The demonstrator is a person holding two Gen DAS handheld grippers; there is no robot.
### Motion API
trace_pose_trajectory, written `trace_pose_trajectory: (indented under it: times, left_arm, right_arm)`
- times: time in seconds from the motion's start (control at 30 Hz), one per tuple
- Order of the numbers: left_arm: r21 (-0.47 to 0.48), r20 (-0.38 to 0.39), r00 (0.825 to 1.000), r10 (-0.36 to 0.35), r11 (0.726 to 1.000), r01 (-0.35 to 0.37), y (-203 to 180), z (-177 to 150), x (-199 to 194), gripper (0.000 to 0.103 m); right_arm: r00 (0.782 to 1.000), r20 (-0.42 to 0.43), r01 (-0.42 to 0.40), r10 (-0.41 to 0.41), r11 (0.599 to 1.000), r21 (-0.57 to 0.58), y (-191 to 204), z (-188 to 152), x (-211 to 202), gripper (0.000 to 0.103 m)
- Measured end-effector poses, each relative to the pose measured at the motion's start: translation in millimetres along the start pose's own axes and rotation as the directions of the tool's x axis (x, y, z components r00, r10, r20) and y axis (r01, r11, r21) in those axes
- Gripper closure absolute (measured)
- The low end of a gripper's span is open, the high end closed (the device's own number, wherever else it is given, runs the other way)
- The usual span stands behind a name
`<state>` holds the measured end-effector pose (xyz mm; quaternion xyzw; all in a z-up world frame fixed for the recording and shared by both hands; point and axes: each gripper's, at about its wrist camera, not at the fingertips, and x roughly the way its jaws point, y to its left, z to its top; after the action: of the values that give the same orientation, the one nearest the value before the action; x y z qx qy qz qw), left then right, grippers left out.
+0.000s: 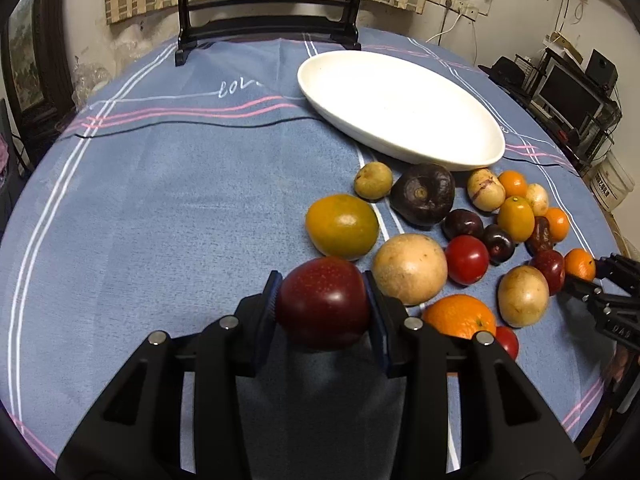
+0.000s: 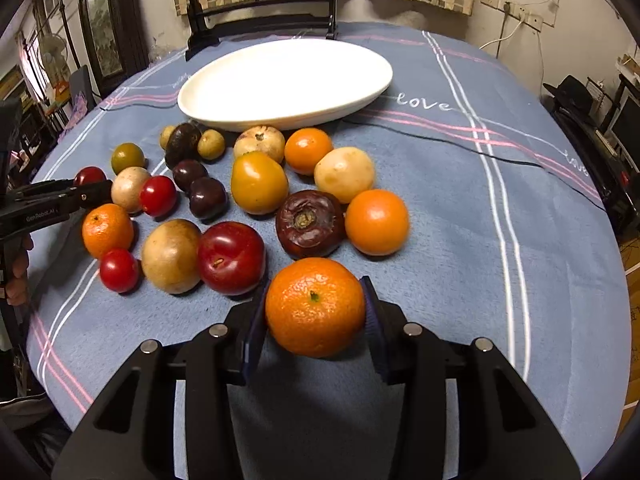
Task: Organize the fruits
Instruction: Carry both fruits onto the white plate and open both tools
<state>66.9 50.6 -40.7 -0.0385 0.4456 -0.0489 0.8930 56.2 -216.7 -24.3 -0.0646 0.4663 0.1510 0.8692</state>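
Left claw (image 1: 323, 304) was clamped on a dark red round plum-like fruit (image 1: 323, 303), pads pressing both its sides, near the bench's front edge at the left end of the fruit cluster. Right claw (image 2: 315, 308) was closed on a round orange mandarin (image 2: 315, 307), pads touching both sides, at the near end of the cluster.

The round bench, under a blue-grey striped cloth (image 1: 160, 208), carried a white oval ceramic dish (image 1: 400, 108) with nothing in it, toward the far edge. Loose fruit lay between dish and claws: a yellow-green citrus (image 1: 342, 226), a tan round fruit (image 1: 410, 269) just beside the left claw, a red tomato (image 1: 467, 260), a wrinkled dark purple fruit (image 1: 424, 195), more small oranges and dark plums. A dark wooden mirror stand (image 1: 268, 28) stood at the far edge.
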Motion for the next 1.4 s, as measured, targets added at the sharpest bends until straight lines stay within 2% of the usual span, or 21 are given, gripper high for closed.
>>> trace_pose_trajectory:
  times: [0.2,0.3,0.4,0.5,0.6,0.7,0.87,1.0,1.07,1.13,1.17,1.23,1.3,1.37,1.4]
  left_arm:
    - [0.015,0.055,0.998,-0.009,1.0,0.008,-0.8,14.3,-27.1,0.063]
    - [0.059,0.091,0.996,-0.012,0.998,0.006,-11.5,41.5,-38.3,0.063]
    - [0.102,0.103,0.994,-0.018,0.995,0.007,-26.3,73.0,-31.0,0.063]
    - [0.072,0.073,0.997,-0.026,0.997,0.021,-33.3,112.4,-4.0,0.063]
    - [0.045,0.052,0.999,0.006,0.999,-0.008,-35.2,143.3,28.5,0.063]
    - [0.063,-0.029,0.998,0.049,0.997,-0.048,-39.5,169.2,78.6,0.062]
    - [0.064,-0.074,0.994,0.082,0.995,-0.078,-39.7,188.5,121.5,0.062]
    - [0.042,-0.102,0.991,0.09,0.995,-0.087,-34.8,190.5,139.0,0.062]
    - [0.057,-0.091,0.992,0.09,0.995,-0.085,-36.8,188.4,141.4,0.062]
    - [0.049,-0.102,0.992,0.076,0.996,-0.072,-36.7,187.9,141.1,0.061]
    - [0.038,-0.112,0.992,0.06,0.998,-0.056,-36.1,187.7,139.0,0.059]
    - [0.032,-0.098,0.995,0.035,0.999,-0.032,-38.6,186.3,125.2,0.052]
    - [0.051,-0.038,0.998,0.044,0.998,-0.042,-43.6,183.3,105.4,0.033]
    - [0.079,0.039,0.998,0.058,0.995,-0.061,-49.7,175.7,78.2,0.023]
    - [0.086,0.061,0.996,0.063,0.994,-0.068,-51.6,172.2,69.0,0.023]
  right_arm:
    - [0.996,0.083,-0.016,0.017,1.0,-0.007,-5.9,16.2,-30.1,0.059]
    - [0.991,0.129,-0.015,0.022,0.998,-0.053,-1.0,42.0,-40.2,0.059]
    - [0.989,0.149,-0.004,0.025,0.99,-0.14,11.7,74.9,-34.4,0.059]
    - [0.993,0.119,0.032,-0.01,0.982,-0.185,20.2,110.2,-3.8,0.059]
    - [0.992,0.101,0.092,-0.072,0.973,-0.213,18.8,146.4,36.4,0.059]
    - [0.994,0.042,0.107,-0.101,0.972,-0.209,8.4,177.9,80.5,0.059]
    - [0.994,-0.034,0.093,-0.101,0.981,-0.172,-3.8,205.7,132.3,0.059]
    - [0.994,-0.076,0.073,-0.082,0.991,-0.112,-15.4,216.8,154.0,0.059]
    - [0.994,-0.099,0.043,-0.05,0.996,-0.073,-20.3,217.8,159.3,0.057]
    - [0.996,-0.086,0.017,-0.022,0.998,-0.054,-22.6,217.8,156.7,0.043]
    - [0.998,-0.058,0.011,-0.013,0.999,-0.038,-23.0,216.1,149.1,0.039]
    - [1.0,-0.024,0.005,-0.005,1.0,-0.009,-24.8,212.6,133.3,0.038]
    - [1.0,0.005,-0.004,0.004,1.0,0.007,-24.7,205.6,115.5,0.038]
    - [0.999,0.039,-0.004,0.004,1.0,0.015,-24.3,191.7,92.8,0.038]
    - [0.998,0.057,-0.016,0.014,1.0,0.021,-25.0,181.9,79.0,0.038]
